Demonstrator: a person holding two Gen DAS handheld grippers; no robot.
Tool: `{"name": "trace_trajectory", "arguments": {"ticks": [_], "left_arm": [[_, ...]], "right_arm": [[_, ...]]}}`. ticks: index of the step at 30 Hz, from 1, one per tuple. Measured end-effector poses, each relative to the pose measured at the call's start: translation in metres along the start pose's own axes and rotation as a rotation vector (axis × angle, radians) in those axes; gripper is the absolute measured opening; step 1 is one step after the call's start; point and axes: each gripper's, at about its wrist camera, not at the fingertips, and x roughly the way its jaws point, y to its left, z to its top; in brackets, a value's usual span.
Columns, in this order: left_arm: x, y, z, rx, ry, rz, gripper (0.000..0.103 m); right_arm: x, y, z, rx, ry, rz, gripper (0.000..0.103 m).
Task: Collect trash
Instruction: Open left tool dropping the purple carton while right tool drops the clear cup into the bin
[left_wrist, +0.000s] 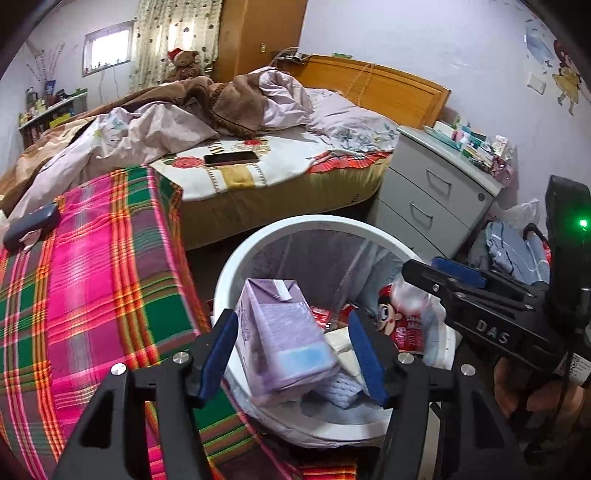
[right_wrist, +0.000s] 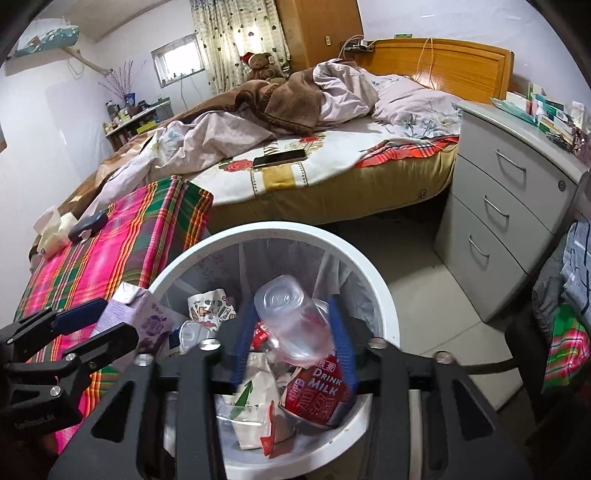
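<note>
So both grippers sit over the white bin (right_wrist: 373, 280), which stands on the floor between the plaid bedcover (left_wrist: 92, 280) and the grey three-drawer cabinet (right_wrist: 509, 206).

The left gripper (left_wrist: 291, 354) has its jaws spread with a gap on both sides of the purple carton (left_wrist: 284, 332); nothing's clamped, and the carton tilts over the bin's near rim. The right gripper (right_wrist: 291, 332) also stands apart around the clear bottle (right_wrist: 295, 317), pads not pressing as far as I can tell, with the bottle over the middle of the bin.

If it were me, I'd keep both sets of jaws wide and hold steady over the opening until each piece drops clear, especially that carton, since it's close to the rim and could tip out onto the bedcover.

Count: one bin, two grippers, one carton, one bottle, one red "Drink Milk" pack (right_wrist: 317, 395) already inside, plus some paper scraps too jumbled to count. One phone (left_wrist: 231, 158) on the bed.
</note>
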Motion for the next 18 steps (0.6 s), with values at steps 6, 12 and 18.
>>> {"name": "trace_trajectory", "arguments": {"ticks": [6,12,18], "left_arm": [[-0.009,0.007,-0.003,-0.025,-0.013,0.014,0.067],[-0.027,0.009,-0.013,-0.021,-0.049,0.048,0.070],[-0.054,0.017,-0.026,-0.038,-0.096,0.098,0.070]], "right_arm": [[-0.008,0.004,-0.002,-0.004,-0.012,0.001,0.053],[-0.021,0.014,-0.006,0.000,-0.045,0.016,0.053],[-0.036,0.034,-0.017,-0.034,-0.077,0.033,0.053]]}}
